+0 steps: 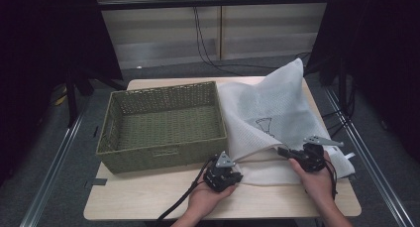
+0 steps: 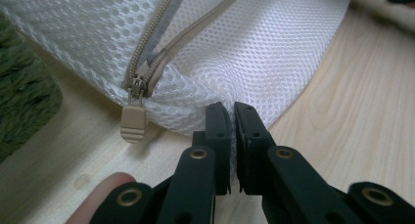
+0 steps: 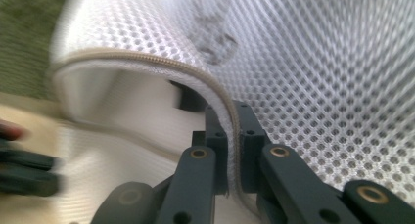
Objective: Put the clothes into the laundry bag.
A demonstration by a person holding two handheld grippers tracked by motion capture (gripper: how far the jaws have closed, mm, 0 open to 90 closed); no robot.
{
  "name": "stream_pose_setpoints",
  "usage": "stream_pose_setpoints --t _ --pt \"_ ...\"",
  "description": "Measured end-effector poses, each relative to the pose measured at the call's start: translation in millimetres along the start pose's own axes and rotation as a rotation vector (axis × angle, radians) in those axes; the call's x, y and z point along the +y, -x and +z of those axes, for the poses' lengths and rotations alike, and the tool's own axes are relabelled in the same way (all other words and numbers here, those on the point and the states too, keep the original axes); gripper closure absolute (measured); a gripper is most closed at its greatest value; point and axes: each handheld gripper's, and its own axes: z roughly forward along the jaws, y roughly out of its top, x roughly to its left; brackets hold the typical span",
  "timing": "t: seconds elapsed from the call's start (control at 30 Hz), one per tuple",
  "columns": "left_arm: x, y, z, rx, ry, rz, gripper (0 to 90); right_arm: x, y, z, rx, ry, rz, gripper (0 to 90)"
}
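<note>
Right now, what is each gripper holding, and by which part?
Both hold the white mesh laundry bag: left gripper pinches its corner beside the zipper pull; right gripper clamps the zippered opening edge.

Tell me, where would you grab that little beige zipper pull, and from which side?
Grip the flat tab of the zipper pull, where it hangs free below the slider at the bag's corner. Come from the table's near edge, claw tips either side of its flat faces. The left claw, already pinching mesh just beside it, is probably closest. The basket crowds the other side.

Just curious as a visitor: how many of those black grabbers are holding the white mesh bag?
2. The left gripper pinches the bag near its zipper end; the right gripper clamps its open edge.
</note>
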Motion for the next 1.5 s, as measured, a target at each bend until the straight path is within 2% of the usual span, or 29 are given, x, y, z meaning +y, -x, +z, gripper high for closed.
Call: stream_pose_setpoints --t 0.1,0.13,0.23,0.37,0.43,0.5,0.53,0.6,0.67,0.7,0.73,0.77,0.8,0.87,0.9,0.97,1.0,1.07,1.1,1.17,1.23,1.27,1.33,1.4,1.43,1.5 --pt "-0.7 1.9 -0.8 -0.002 -0.005 0.017 86.6 -2.2 20.6 21.4 -0.038 -0.102 0.138 88.1" --pt "-0.5 2.3 -0.8 0.001 -0.006 0.019 86.8 1.0 23.0 24.7 -0.055 -0.107 0.151 88.1" --pt "0.2 1.3 -0.8 -0.008 -0.012 0.015 87.2 14.1 30.0 38.8 -0.130 -0.121 0.153 88.2" --pt "0.2 1.1 0.0 -0.009 -0.003 0.005 86.9 27.1 40.1 52.5 -0.153 -0.114 0.159 88.2" --pt "-0.1 0.1 -0.2 -0.011 -0.003 0.003 86.5 27.1 38.3 51.7 -0.145 -0.122 0.122 88.0" --pt "-0.5 -0.9 -0.7 -0.010 0.003 -0.008 85.1 23.3 33.5 42.1 -0.099 -0.130 0.093 86.5" --pt "-0.8 -0.8 -1.8 -0.009 0.017 -0.022 83.8 20.4 31.2 33.9 -0.061 -0.119 0.075 83.6" --pt "-1.7 -3.4 -9.4 -0.027 0.090 -0.027 75.7 12.8 27.6 12.6 0.005 -0.077 0.037 69.3" --pt "-2.0 -9.3 -21.1 -0.039 0.175 -0.078 64.8 6.1 24.7 -10.0 -0.007 -0.036 -0.013 58.9" --pt "-1.8 -11.0 -24.5 -0.025 0.196 -0.094 58.3 3.6 22.8 -23.2 -0.011 -0.018 -0.027 54.0" --pt "-1.0 -12.9 -28.9 0.011 0.226 -0.114 54.5 2.3 21.9 -30.6 -0.013 -0.011 -0.034 51.3" --pt "-0.1 -14.4 -30.9 0.028 0.243 -0.122 50.4 0.2 21.0 -41.2 0.001 -0.005 -0.033 48.2" --pt "1.4 -16.5 -33.1 0.046 0.261 -0.135 49.5 -0.5 21.4 -46.4 0.010 -0.003 -0.034 46.7" --pt "4.7 -18.4 -34.7 0.051 0.312 -0.186 49.6 -1.3 23.8 -57.7 0.060 -0.001 -0.035 44.2" --pt "6.5 -17.9 -34.4 0.055 0.332 -0.197 49.7 -0.7 25.8 -62.8 0.075 0.008 -0.029 43.1" --pt "11.6 -15.5 -30.2 0.077 0.319 -0.193 49.7 4.0 32.1 -72.8 0.076 0.047 -0.018 42.9" --pt "16.1 -13.9 -23.7 0.107 0.267 -0.177 49.2 6.7 35.2 -75.9 0.073 0.062 -0.007 42.8" --pt "18.9 -14.3 -14.2 0.120 0.213 -0.180 47.5 14.4 47.7 -83.6 0.017 0.111 0.021 42.9" --pt "19.5 -15.2 -8.7 0.122 0.184 -0.189 47.6 17.0 53.7 -85.1 -0.025 0.128 0.040 42.4" --pt "19.5 -15.1 1.8 0.146 0.139 -0.191 48.6 19.0 68.9 -81.6 -0.158 0.141 0.057 39.5" --pt "18.4 -17.1 7.8 0.124 0.123 -0.207 53.4 17.3 82.3 -74.2 -0.237 0.116 0.068 37.3" --pt "18.3 -18.8 8.0 0.120 0.117 -0.213 57.8 15.7 88.9 -69.7 -0.260 0.101 0.068 36.5" --pt "18.2 -21.7 8.4 0.119 0.105 -0.222 70.5 12.8 100.8 -61.4 -0.286 0.071 0.080 34.3" --pt "17.6 -22.2 10.0 0.113 0.057 -0.191 82.6 11.3 108.9 -57.7 -0.308 0.059 0.107 34.1" --pt "17.4 -21.6 12.3 0.101 0.034 -0.193 85.7 11.0 111.9 -56.8 -0.318 0.051 0.120 34.8" --pt "18.2 -20.1 13.2 0.092 0.025 -0.167 87.6 8.9 117.9 -52.7 -0.323 0.006 0.146 37.6"
